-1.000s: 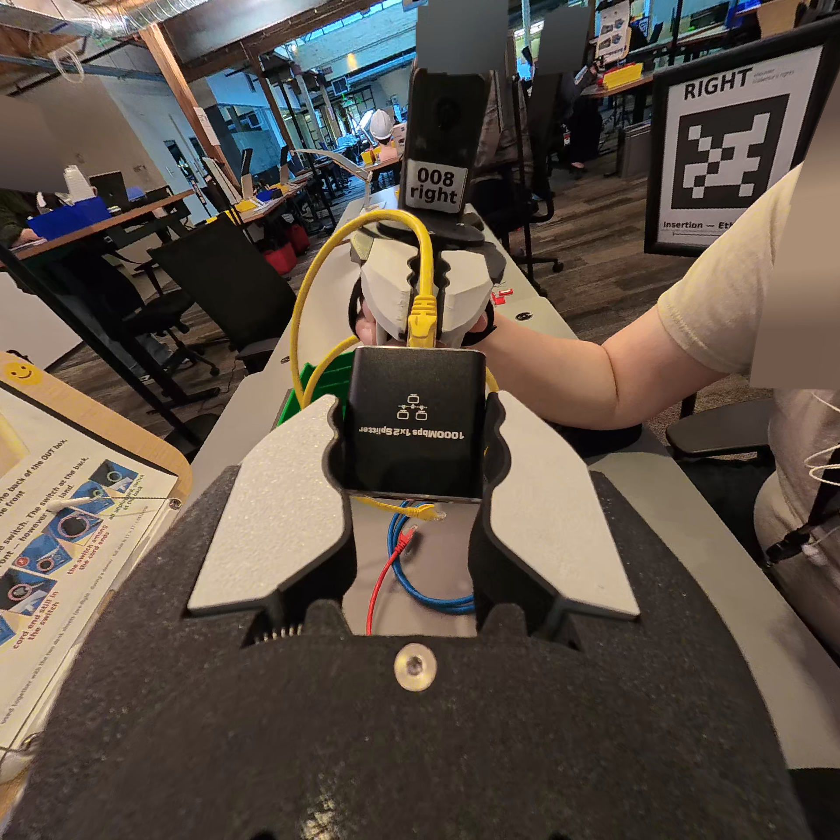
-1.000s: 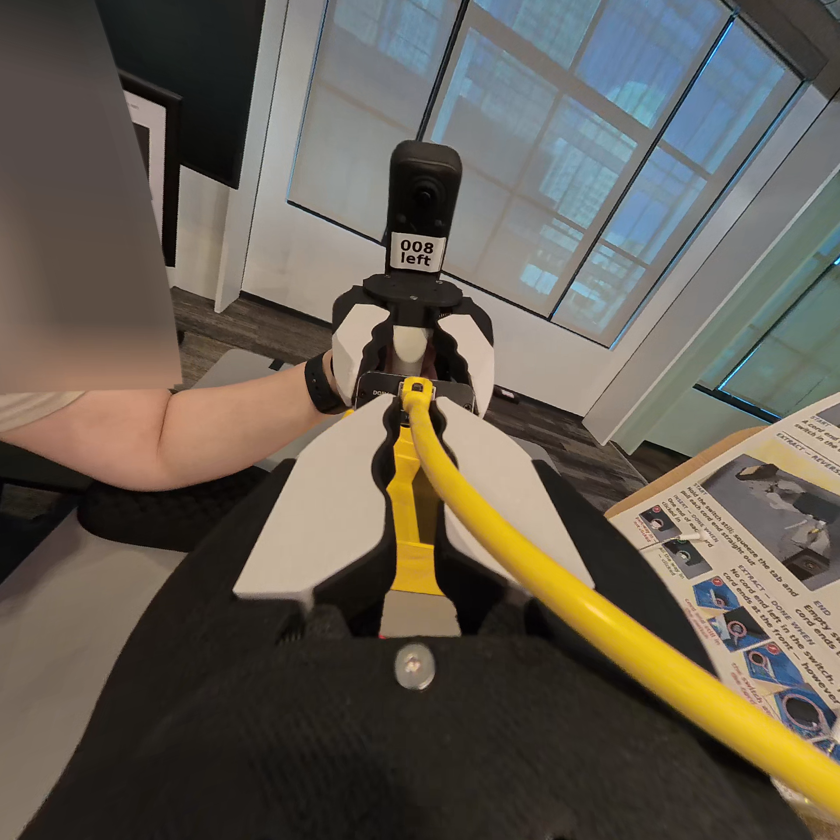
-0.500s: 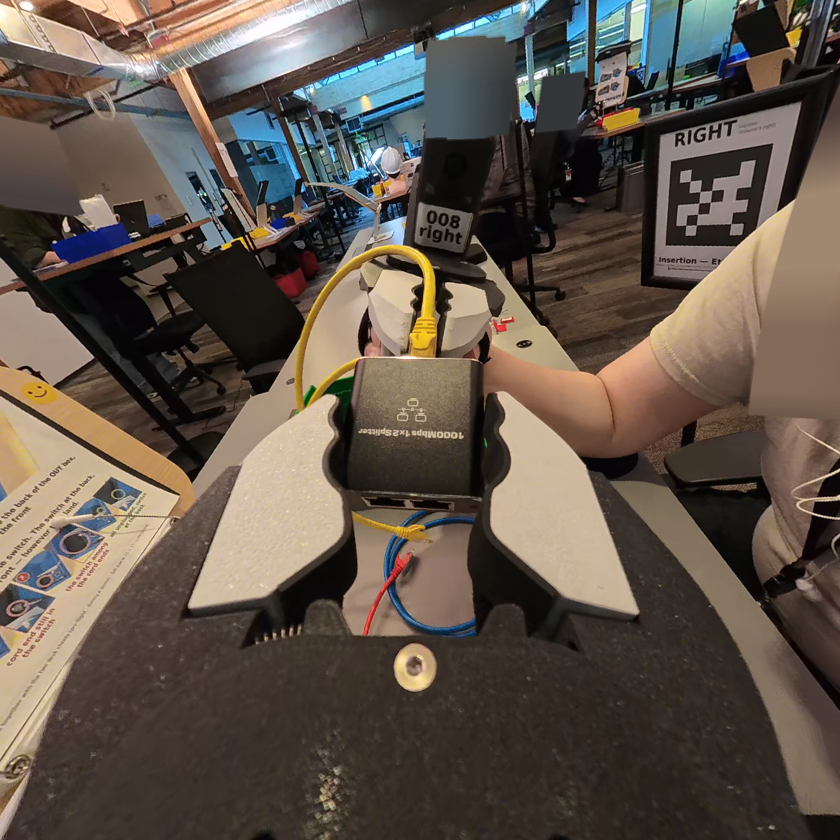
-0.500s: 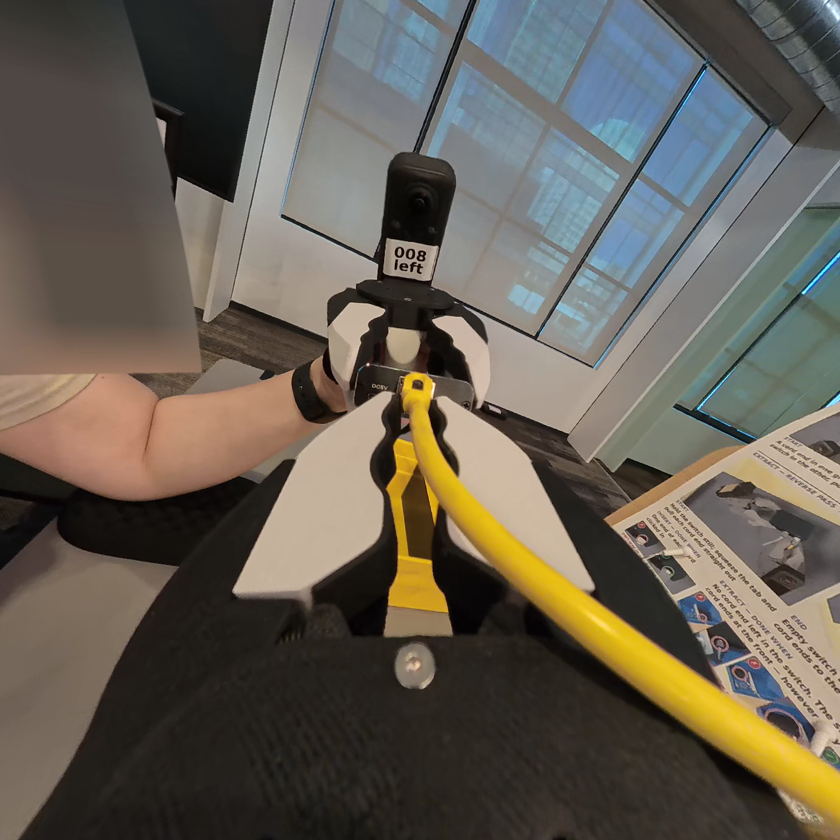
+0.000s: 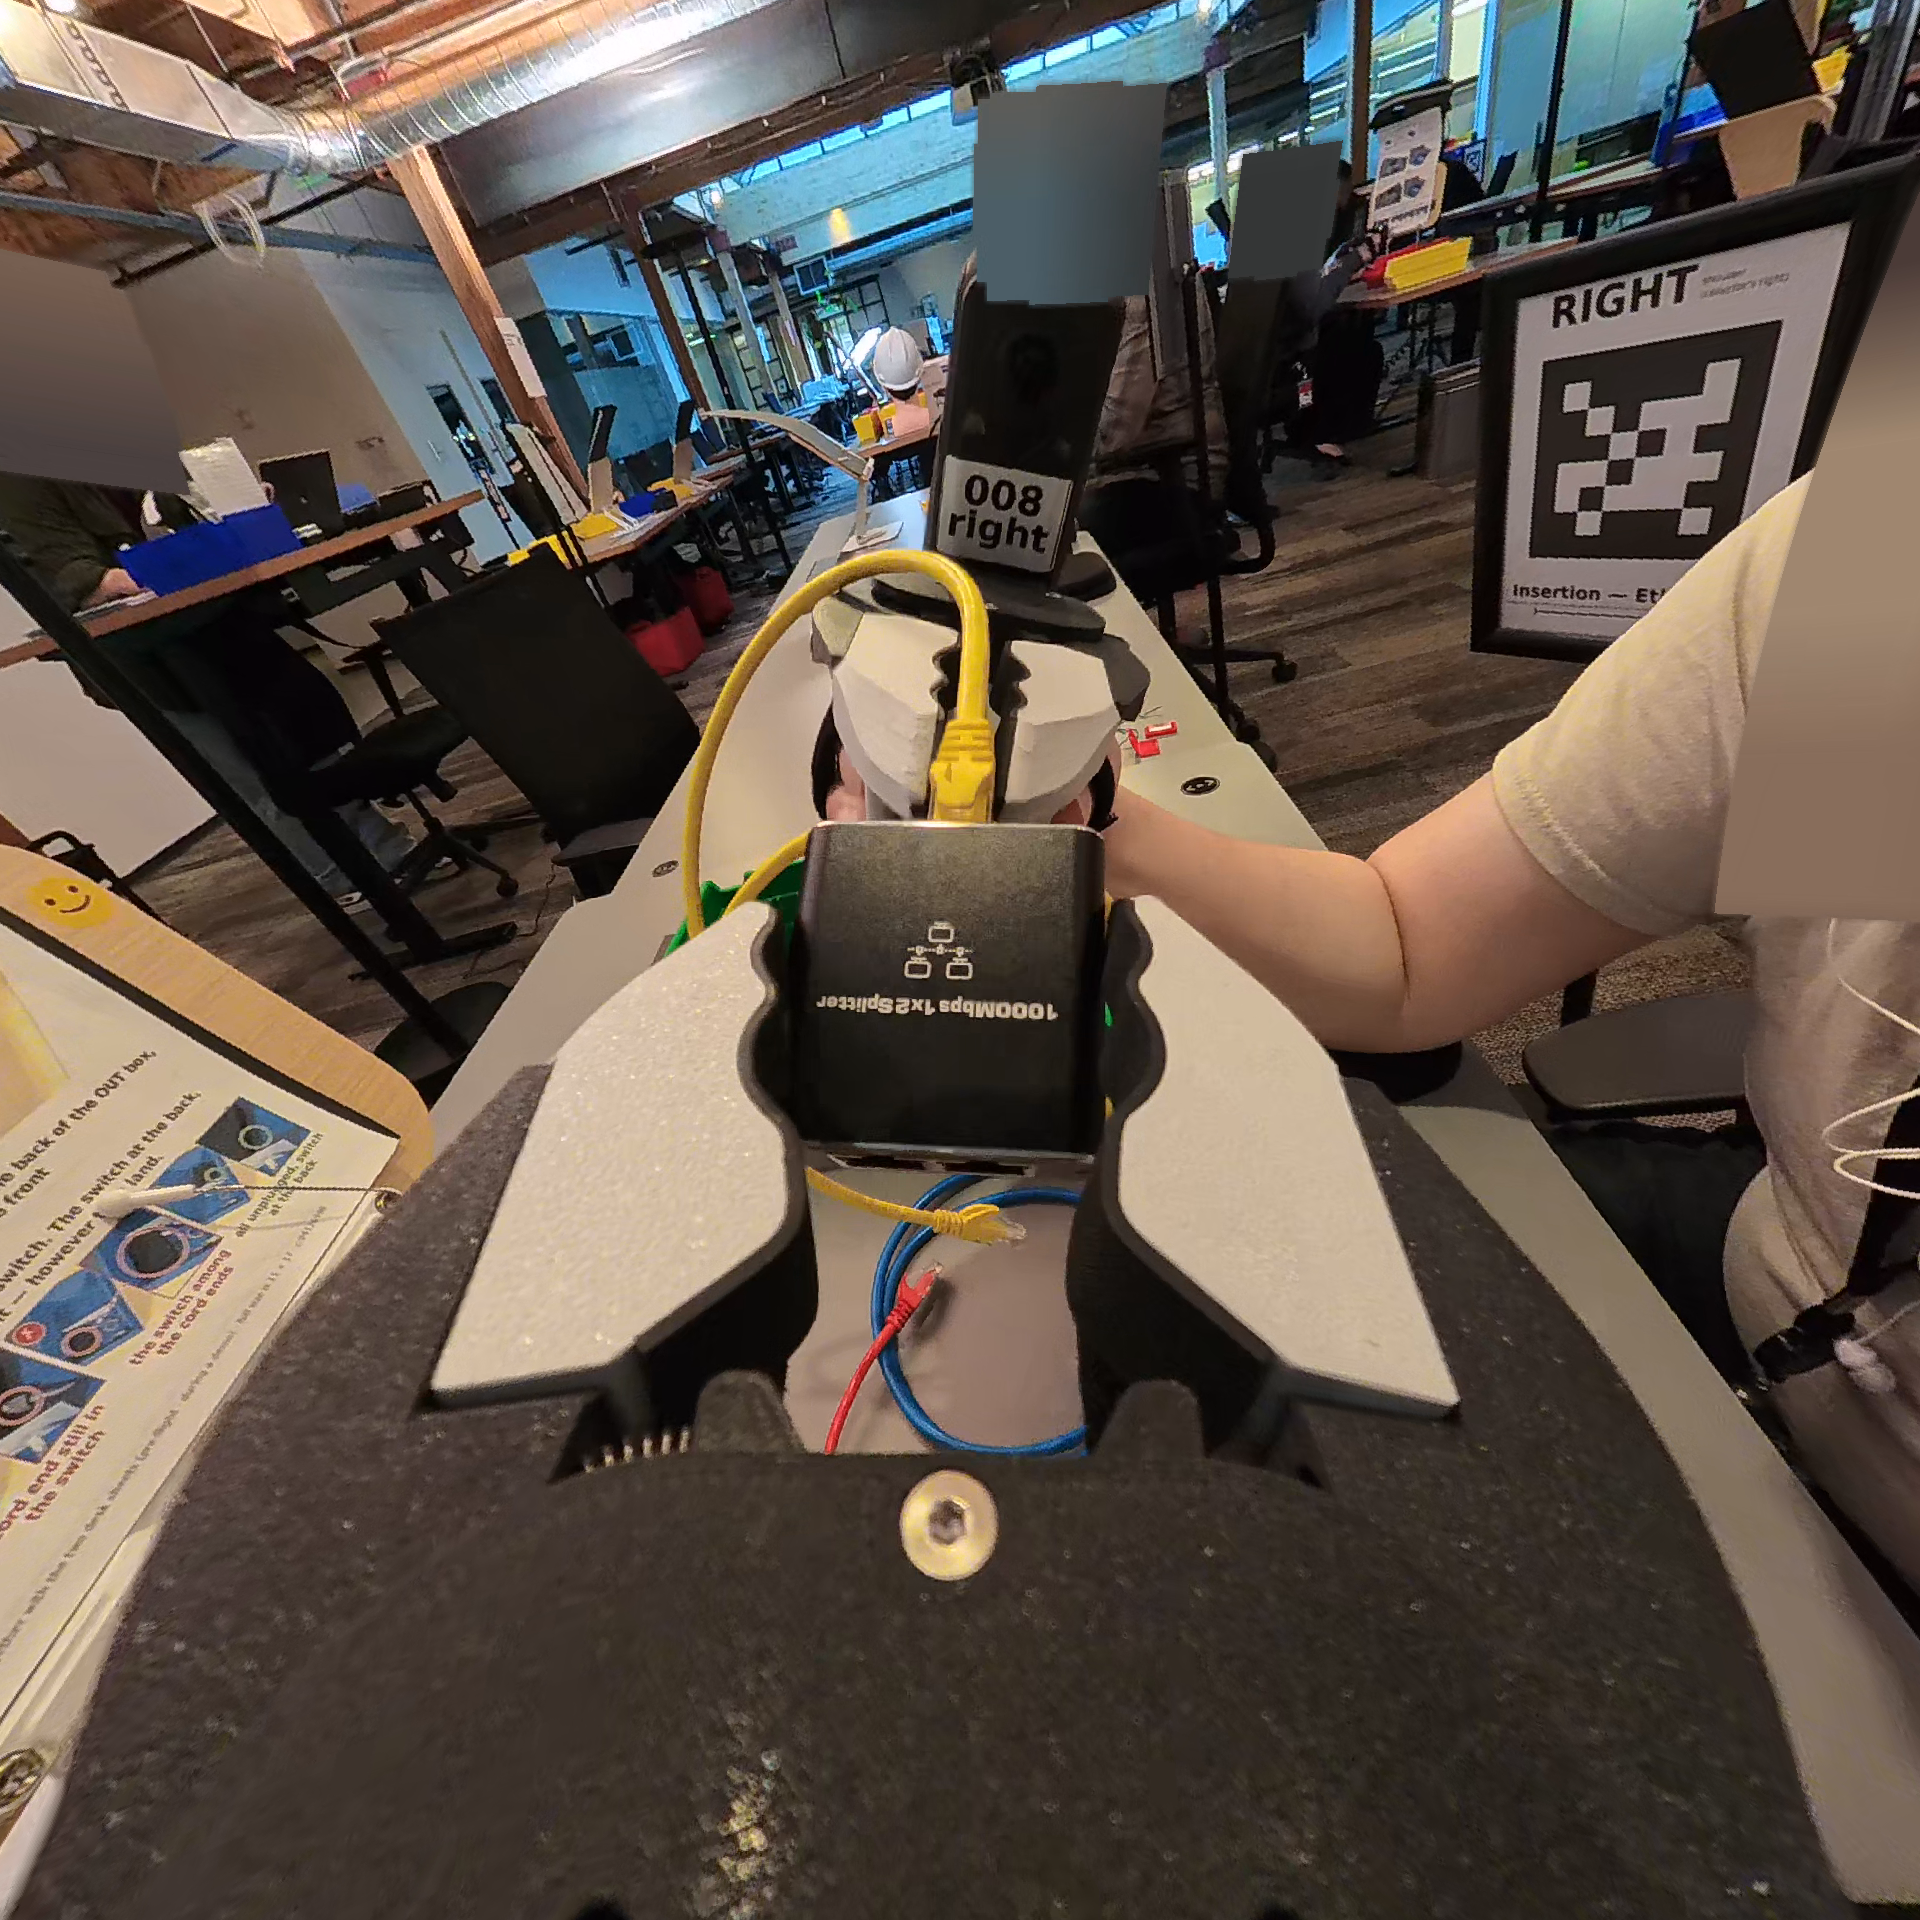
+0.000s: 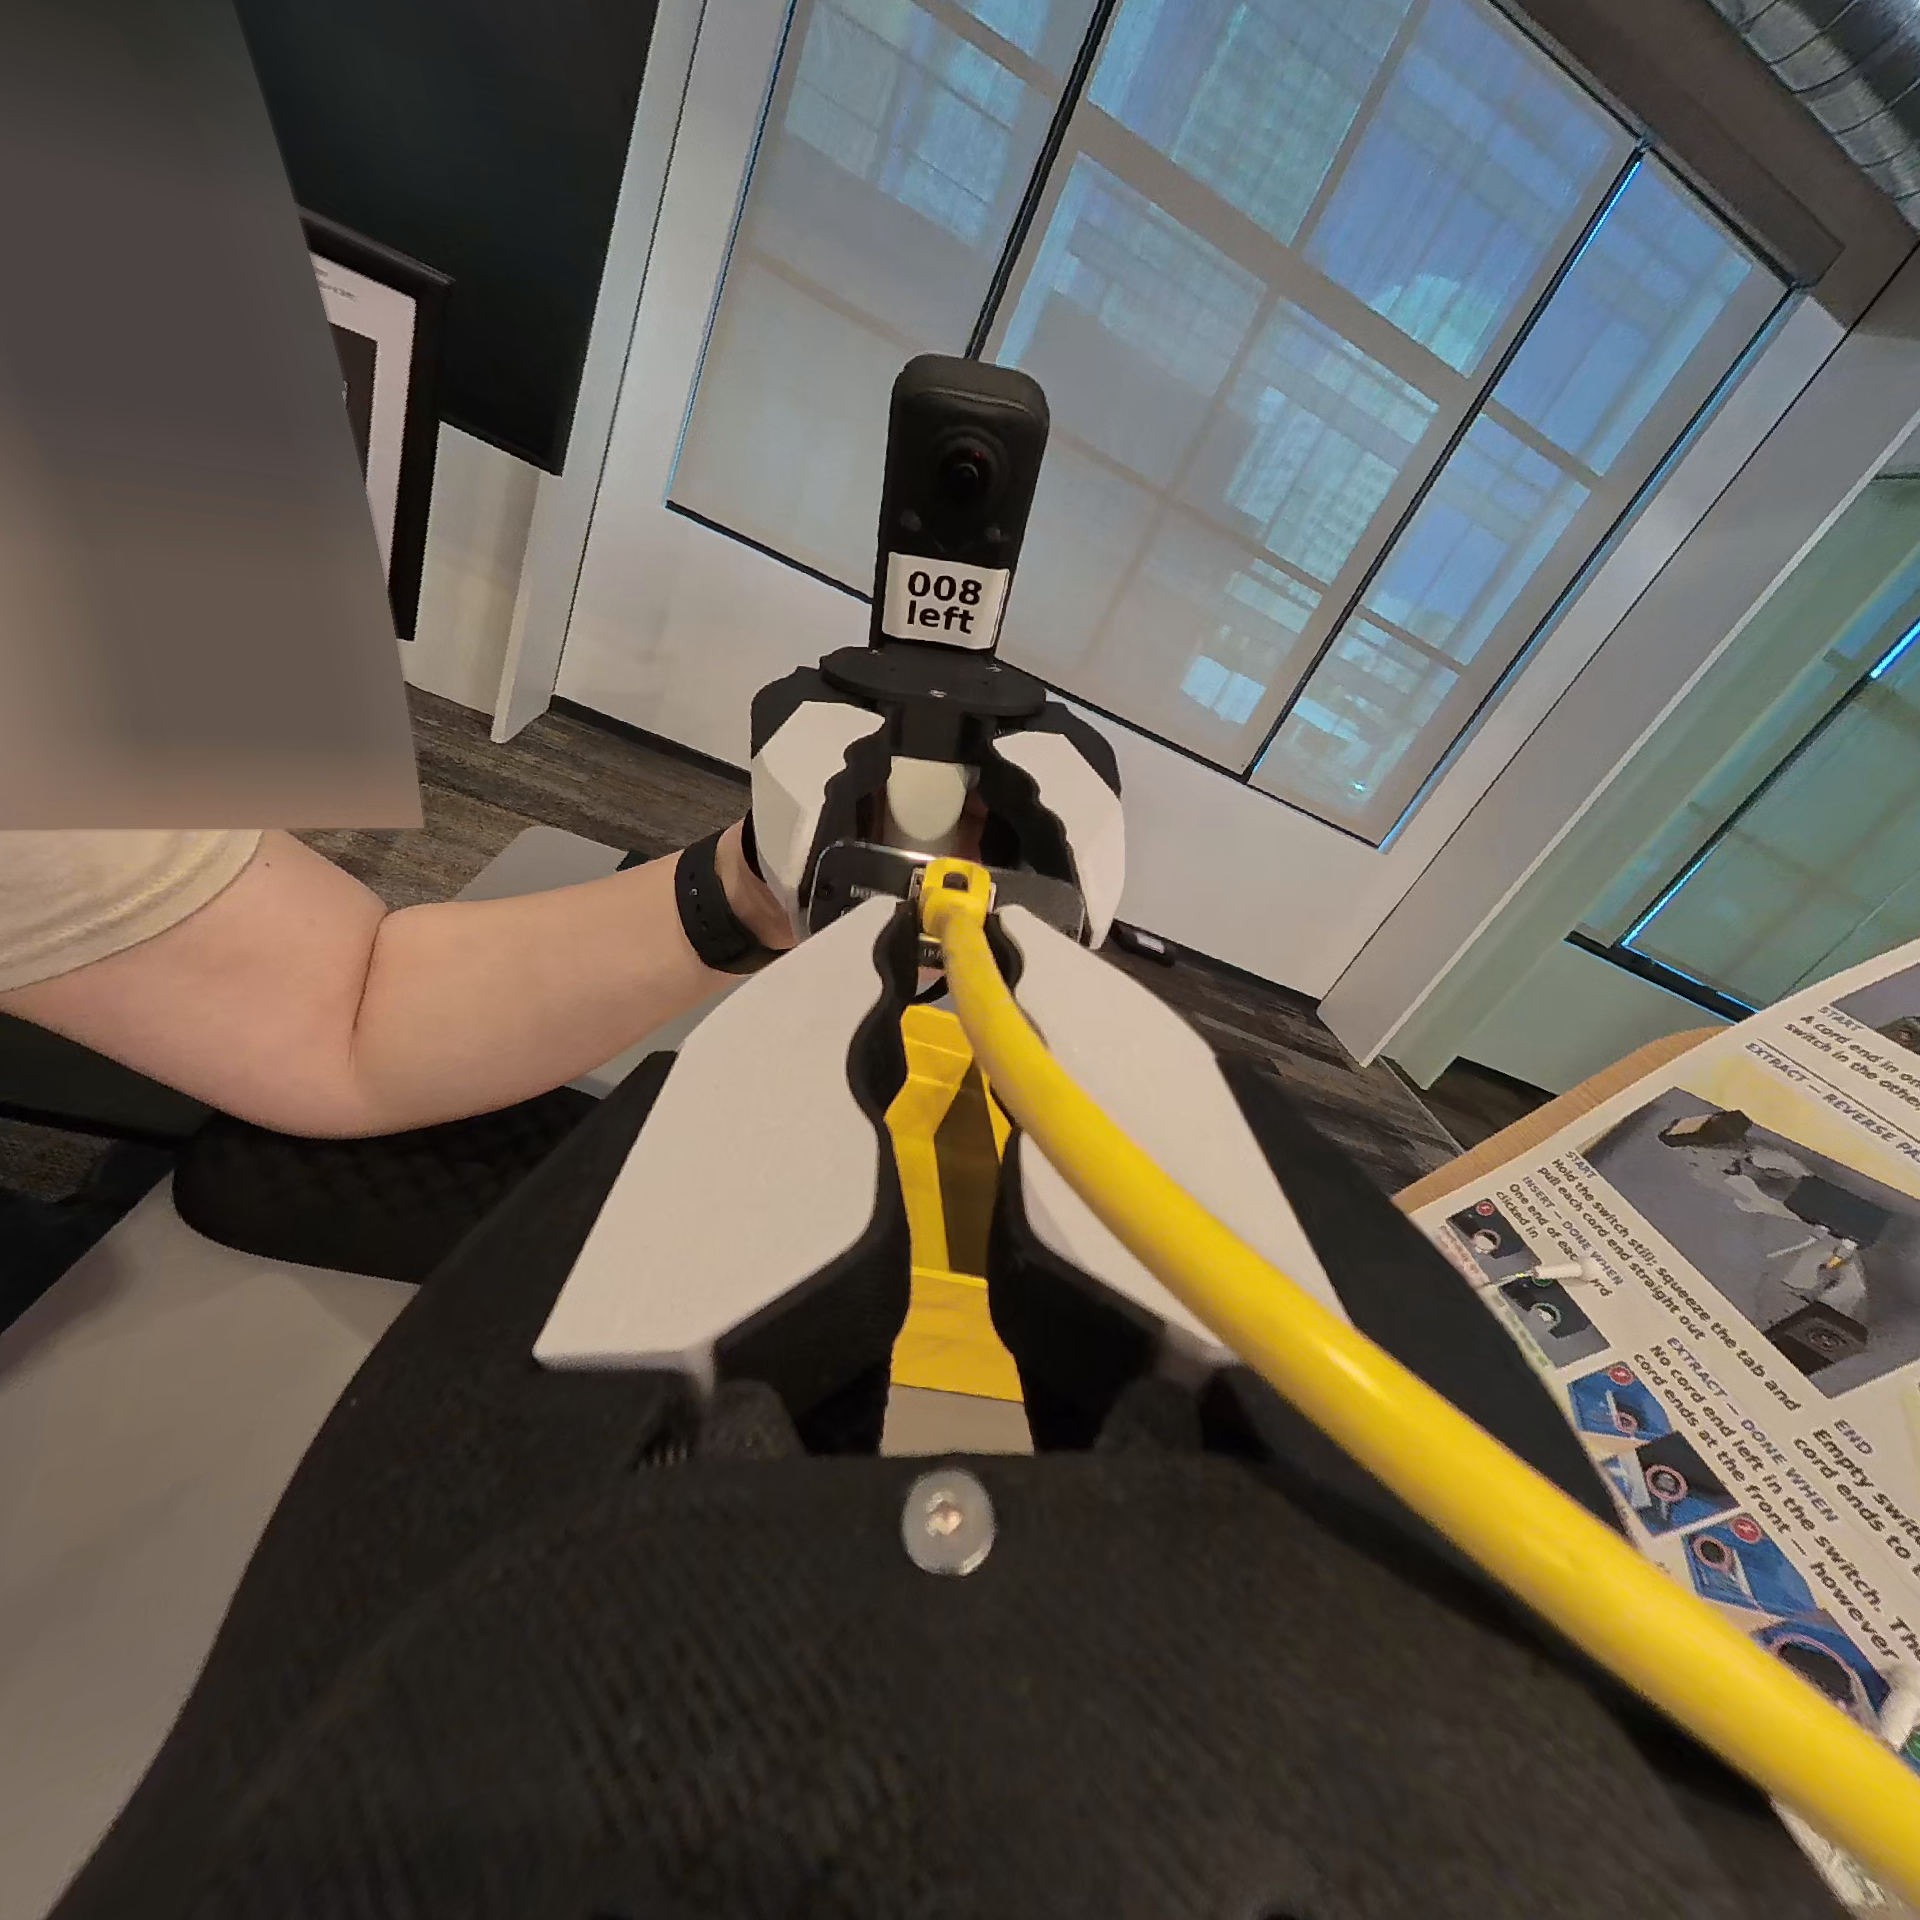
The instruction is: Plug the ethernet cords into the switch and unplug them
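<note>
My left gripper [image 5: 945,935] is shut on the black switch [image 5: 940,1029] and holds it above the grey table. My right gripper [image 6: 948,930] faces it, shut on the yellow cord's plug [image 6: 951,891]. The plug sits in a port on the switch's far face [image 6: 857,891]. The yellow cord [image 6: 1247,1299] trails back to the right. In the left wrist view the right gripper [image 5: 971,748] shows beyond the switch with the plug [image 5: 961,769]. Under the switch lie the yellow cord's free end [image 5: 982,1228], a blue cord [image 5: 894,1351] and a red cord [image 5: 883,1340].
An instruction sheet on a wooden board lies at the left [image 5: 156,1247] and shows in the right wrist view [image 6: 1714,1299]. A person's arm [image 5: 1351,935] reaches in from the right. A framed marker sign [image 5: 1642,416] stands behind. A green holder [image 5: 717,914] sits beyond the switch. My left and right fingertips are right by each other.
Both views have tilted up a little as the two grippers moved together. The switch's near ports now show. The yellow plug stays at the switch's far face.
</note>
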Demonstrator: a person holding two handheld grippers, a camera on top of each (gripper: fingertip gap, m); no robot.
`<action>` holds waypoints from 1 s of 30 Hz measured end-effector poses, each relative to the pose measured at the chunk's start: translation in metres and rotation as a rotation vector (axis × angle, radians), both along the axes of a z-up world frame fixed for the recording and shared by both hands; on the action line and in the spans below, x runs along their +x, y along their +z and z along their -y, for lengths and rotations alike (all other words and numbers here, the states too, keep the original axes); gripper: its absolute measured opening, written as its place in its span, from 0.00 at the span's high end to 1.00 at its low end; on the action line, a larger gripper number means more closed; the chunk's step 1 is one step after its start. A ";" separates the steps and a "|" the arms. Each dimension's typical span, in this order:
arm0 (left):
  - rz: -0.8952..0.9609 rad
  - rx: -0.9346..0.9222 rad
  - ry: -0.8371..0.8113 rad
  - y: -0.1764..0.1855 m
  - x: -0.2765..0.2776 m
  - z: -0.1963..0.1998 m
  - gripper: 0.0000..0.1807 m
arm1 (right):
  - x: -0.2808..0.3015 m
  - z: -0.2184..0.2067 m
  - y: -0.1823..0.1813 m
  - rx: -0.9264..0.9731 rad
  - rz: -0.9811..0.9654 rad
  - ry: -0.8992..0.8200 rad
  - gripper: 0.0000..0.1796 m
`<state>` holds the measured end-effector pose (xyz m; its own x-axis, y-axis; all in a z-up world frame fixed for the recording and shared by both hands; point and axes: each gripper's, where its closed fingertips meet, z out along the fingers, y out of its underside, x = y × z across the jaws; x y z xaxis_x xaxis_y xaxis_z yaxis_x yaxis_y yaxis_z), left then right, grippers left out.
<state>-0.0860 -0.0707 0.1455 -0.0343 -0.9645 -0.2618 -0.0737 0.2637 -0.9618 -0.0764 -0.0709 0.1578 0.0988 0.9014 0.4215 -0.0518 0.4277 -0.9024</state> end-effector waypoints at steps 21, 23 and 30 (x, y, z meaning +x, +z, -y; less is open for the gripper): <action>0.075 0.141 0.257 0.016 -0.028 -0.023 0.59 | 0.006 -0.023 0.010 -0.082 -0.148 -0.033 0.93; 0.086 0.201 0.314 0.013 -0.031 -0.033 0.60 | 0.010 -0.027 0.013 -0.150 -0.195 0.012 0.93; 0.048 0.271 0.253 0.000 -0.020 -0.026 0.61 | 0.027 -0.038 0.022 -0.422 -0.372 0.248 0.93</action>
<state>-0.1060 -0.0451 0.1459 0.2147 -0.8363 -0.5045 -0.1252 0.4887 -0.8634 -0.0495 -0.0329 0.1795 -0.0633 0.9980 0.0004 -0.4483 -0.0280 -0.8934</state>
